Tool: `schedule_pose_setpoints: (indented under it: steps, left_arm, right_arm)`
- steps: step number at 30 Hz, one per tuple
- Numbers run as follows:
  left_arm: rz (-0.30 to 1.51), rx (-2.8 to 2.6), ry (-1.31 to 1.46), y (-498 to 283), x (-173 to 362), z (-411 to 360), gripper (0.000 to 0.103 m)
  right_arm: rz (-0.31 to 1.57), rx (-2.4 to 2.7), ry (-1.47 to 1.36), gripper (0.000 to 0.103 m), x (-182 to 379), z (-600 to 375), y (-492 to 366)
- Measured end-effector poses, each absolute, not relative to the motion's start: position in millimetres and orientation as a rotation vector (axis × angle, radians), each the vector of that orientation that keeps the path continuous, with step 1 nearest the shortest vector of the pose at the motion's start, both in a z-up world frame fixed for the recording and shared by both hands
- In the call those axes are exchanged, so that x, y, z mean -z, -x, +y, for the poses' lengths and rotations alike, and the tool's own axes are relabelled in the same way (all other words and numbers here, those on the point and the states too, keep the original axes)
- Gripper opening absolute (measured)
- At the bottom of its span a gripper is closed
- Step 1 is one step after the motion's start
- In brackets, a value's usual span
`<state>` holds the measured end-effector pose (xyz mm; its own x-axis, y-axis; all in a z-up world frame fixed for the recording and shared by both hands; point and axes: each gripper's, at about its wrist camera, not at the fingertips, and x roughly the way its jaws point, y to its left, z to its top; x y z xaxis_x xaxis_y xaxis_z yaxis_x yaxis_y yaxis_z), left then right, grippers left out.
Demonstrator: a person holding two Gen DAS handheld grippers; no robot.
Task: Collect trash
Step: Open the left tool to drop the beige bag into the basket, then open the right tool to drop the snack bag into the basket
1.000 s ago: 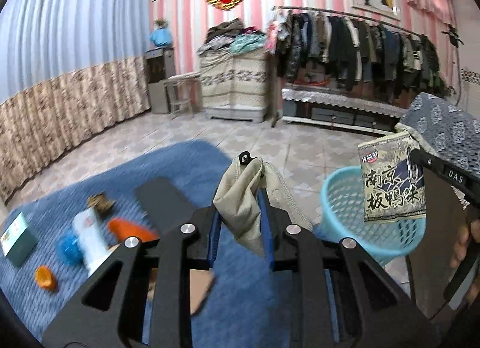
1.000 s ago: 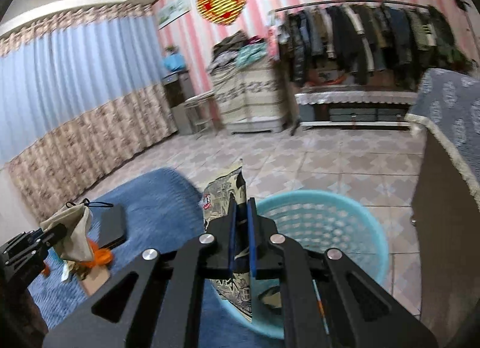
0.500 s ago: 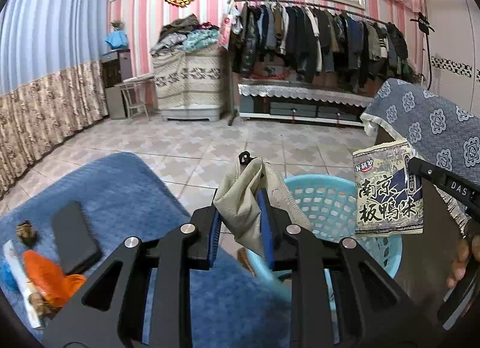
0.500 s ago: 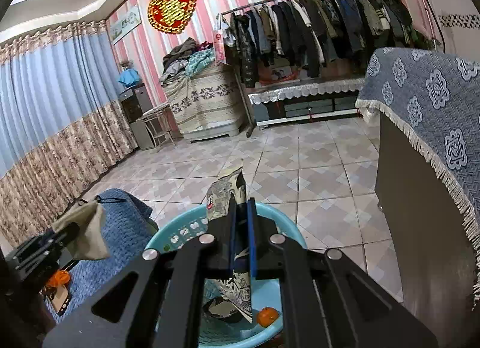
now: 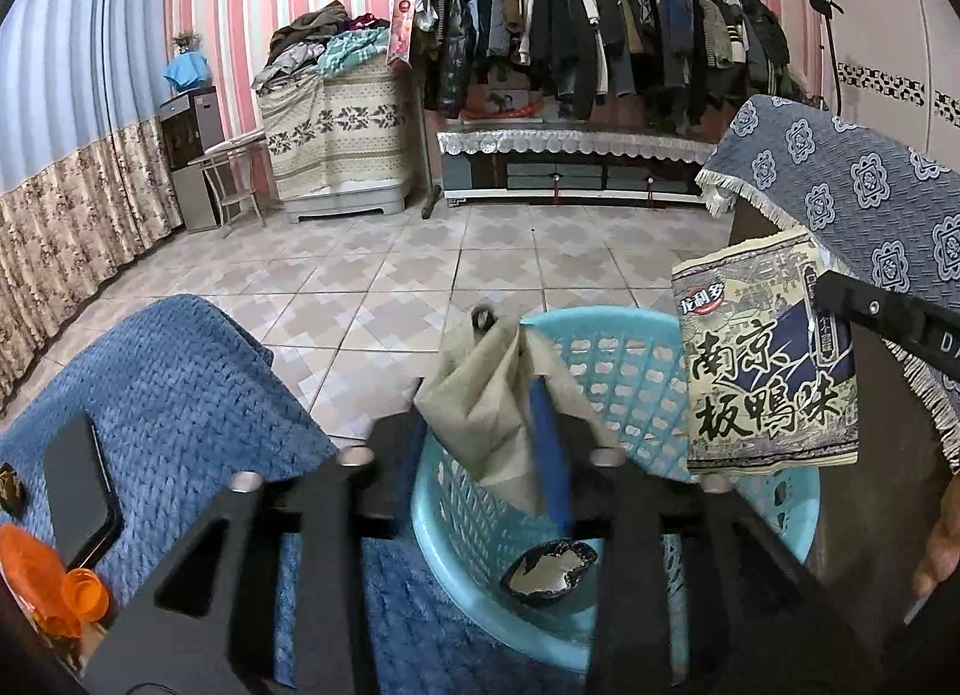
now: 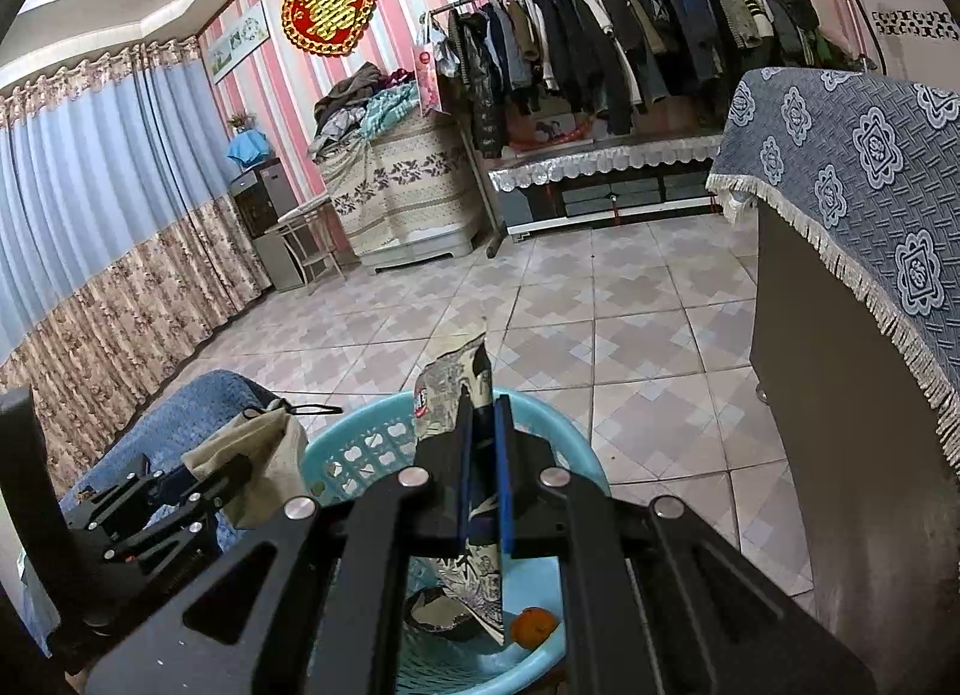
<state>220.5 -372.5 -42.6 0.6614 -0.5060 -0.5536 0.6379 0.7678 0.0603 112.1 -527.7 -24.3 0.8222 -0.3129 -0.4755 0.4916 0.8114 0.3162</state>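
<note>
On tiled floor [image 5: 420, 251]: rug [image 5: 180, 383], basket [image 5: 630, 353].

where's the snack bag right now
The snack bag hangs pinched in the right tool, above the blue basket, right of the beige cloth in the left wrist view.

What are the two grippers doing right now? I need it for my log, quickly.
Left gripper: closed on the beige cloth pouch.
Right gripper: closed on the printed snack bag, above the blue basket.
</note>
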Motion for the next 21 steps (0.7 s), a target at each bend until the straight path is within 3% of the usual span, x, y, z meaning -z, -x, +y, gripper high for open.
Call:
schedule_pose_setpoints:
  steps: [2,11,18,19,20,21]
  left_arm:
    - [0.526,0.640,-0.266,-217.1,41.4,-368.8,0.064]
    - [0.475,0.559,-0.230,-217.5,18.0,-339.2,0.088]
    - [0.469,0.483,-0.151,-223.6,5.0,-300.5,0.093]
    - [0.468,0.477,-0.146,-223.1,3.5,-297.1,0.093]
    - [0.462,0.467,-0.143,-221.6,1.5,-292.5,0.093]
    - [0.454,0.459,-0.141,-220.0,-0.6,-287.9,0.093]
  right_arm:
    - [0.424,0.442,-0.449,0.007,25.1,-526.9,-112.0]
    - [0.454,0.420,-0.426,0.007,24.7,-516.2,-122.9]
    - [0.509,0.418,-0.372,0.010,29.9,-505.3,-142.2]
    - [0.519,0.419,-0.366,0.012,30.4,-503.4,-144.5]
    - [0.524,0.419,-0.365,0.022,31.2,-502.5,-145.7]
    - [0.526,0.422,-0.364,0.039,31.7,-501.3,-146.4]
